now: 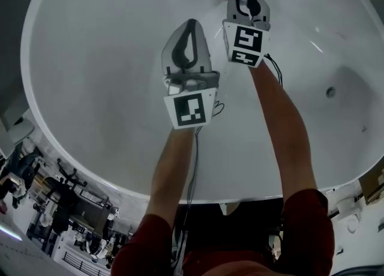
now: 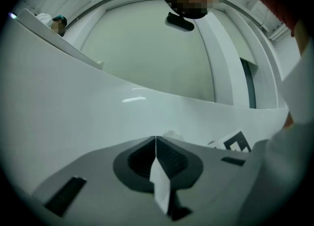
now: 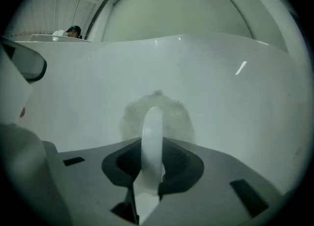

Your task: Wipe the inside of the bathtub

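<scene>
Left tool (image 1: 190, 29), jaws together, beside right tool (image 3: 153, 144) tight around scrubber (image 3: 179, 117) against bathtub wall (image 1: 108, 59); drain (image 1: 330, 92) apart.

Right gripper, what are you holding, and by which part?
The right gripper is shut on the white handle of a fluffy scrubber, which lies against the bathtub wall. The left gripper is shut, holding nothing.

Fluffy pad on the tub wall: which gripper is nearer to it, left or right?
Right. The right gripper is shut on the white handle of the pad, ahead of its jaws on the bathtub wall. The left gripper, shut and empty, is beside it, farther back.
</scene>
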Available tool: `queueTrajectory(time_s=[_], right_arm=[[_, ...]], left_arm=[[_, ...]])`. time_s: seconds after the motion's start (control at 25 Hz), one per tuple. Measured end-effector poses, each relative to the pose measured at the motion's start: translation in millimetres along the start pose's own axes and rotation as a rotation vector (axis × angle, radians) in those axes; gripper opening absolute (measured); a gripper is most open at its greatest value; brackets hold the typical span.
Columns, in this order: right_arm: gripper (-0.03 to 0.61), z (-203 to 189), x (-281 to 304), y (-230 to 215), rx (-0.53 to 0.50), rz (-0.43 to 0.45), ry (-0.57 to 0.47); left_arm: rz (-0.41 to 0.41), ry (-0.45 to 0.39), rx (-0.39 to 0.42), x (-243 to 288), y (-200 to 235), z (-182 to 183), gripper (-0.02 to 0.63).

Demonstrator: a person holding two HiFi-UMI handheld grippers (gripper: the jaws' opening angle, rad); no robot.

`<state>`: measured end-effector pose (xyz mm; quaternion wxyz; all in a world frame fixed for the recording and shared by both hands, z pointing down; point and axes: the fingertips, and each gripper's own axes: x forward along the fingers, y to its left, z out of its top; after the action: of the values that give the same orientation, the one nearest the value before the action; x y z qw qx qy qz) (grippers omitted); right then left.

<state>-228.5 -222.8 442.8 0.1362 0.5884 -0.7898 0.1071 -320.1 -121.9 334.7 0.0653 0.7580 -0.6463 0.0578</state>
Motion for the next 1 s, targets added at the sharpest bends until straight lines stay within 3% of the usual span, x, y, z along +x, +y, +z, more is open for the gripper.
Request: queueTrajectory(time_s=[0.32, 0.52, 1.0], right_arm=[[0.091, -8.0, -1.2, -1.6, -0.004, 0.002, 0.025], [0.092, -20.7, -12.4, -37.1, -0.032, -0.047, 0.043], [0.092, -59.1, -94.1, -192.2, -0.042, -0.165, 0.061]], left_arm=[[-0.025, 0.023, 0.007, 0.4, -12.2, -15.5, 0.017], [-0.058, 0.018, 0.021, 4.9, -32.8, -14.6, 0.017], [-0.194, 0.026, 0.048, 15.9, -189.2, -19.0, 0.017]])
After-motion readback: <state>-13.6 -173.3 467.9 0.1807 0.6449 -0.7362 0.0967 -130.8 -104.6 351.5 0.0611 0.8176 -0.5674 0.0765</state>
